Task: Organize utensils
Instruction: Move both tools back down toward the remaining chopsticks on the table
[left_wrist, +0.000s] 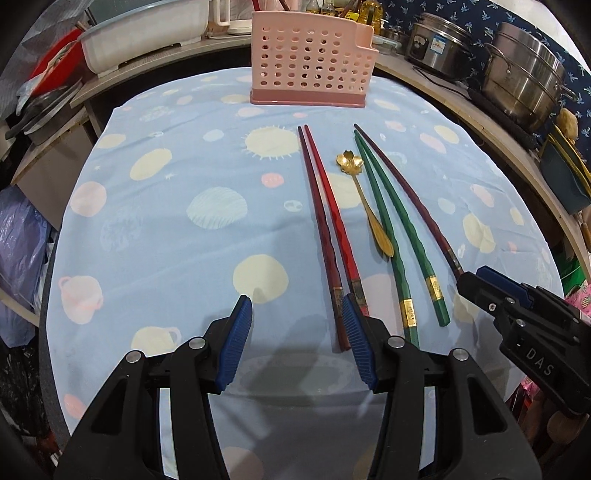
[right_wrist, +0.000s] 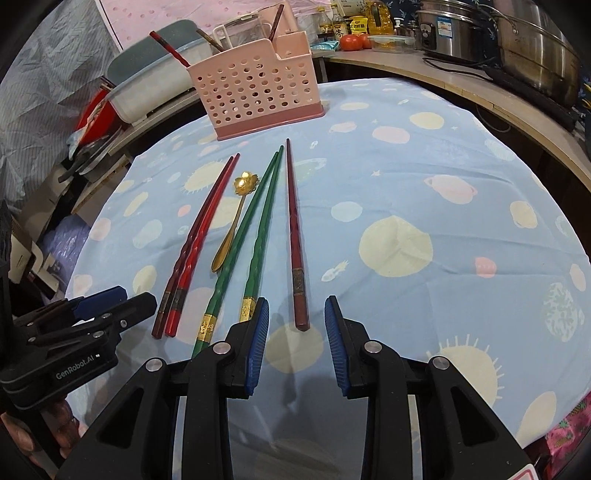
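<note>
A pink perforated utensil holder (left_wrist: 310, 59) (right_wrist: 256, 90) stands at the far side of the table. In front of it lie a red chopstick pair (left_wrist: 327, 221) (right_wrist: 199, 240), a gold flower-shaped spoon (left_wrist: 364, 199) (right_wrist: 236, 214), a green chopstick pair (left_wrist: 391, 229) (right_wrist: 255, 236) and a single dark maroon chopstick (left_wrist: 406, 192) (right_wrist: 295, 236). My left gripper (left_wrist: 297, 306) is open, its right finger over the red pair's near ends. My right gripper (right_wrist: 297, 306) is open, with the maroon chopstick's near end between its fingers.
The table is covered by a light blue patterned cloth (left_wrist: 166, 229). A white tub (left_wrist: 144, 37) sits back left. Steel pots (left_wrist: 524, 77) and bottles stand on the counter back right. One red chopstick (right_wrist: 170, 50) stands in the holder.
</note>
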